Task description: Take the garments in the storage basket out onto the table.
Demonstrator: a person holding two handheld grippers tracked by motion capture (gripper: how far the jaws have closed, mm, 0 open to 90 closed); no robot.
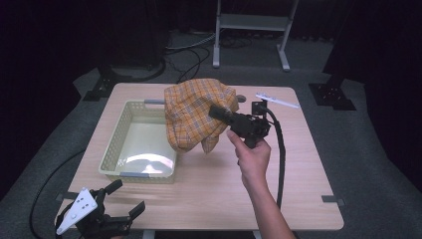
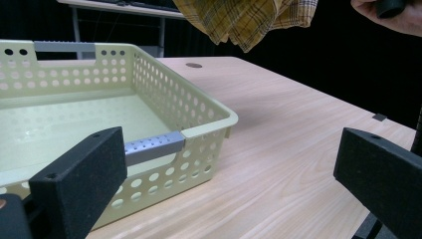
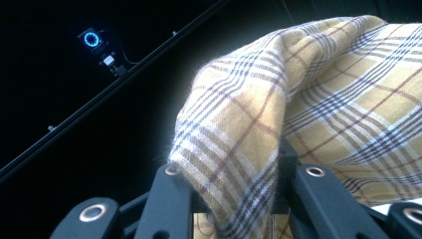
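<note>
Perforated pale basket (image 1: 119, 130) at center left, white strip (image 1: 277, 100) upper right; right gripper (image 1: 221, 113) clenched on yellow plaid cloth (image 1: 196, 112); left gripper (image 1: 130, 198) released.

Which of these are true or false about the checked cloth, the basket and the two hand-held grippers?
1. The right gripper is shut on the checked cloth, which hangs in the air. True.
2. The cloth already lies flat in the basket. False: it hangs over the basket's right end, and the basket holds nothing.
3. The left gripper has its jaws open with nothing between them. True.
4. The basket is dark blue. False: it is pale yellow-green with grey handles.
5. The left gripper is gripping the basket's handle. False: it sits apart from the basket, near the table's front left corner.
</note>
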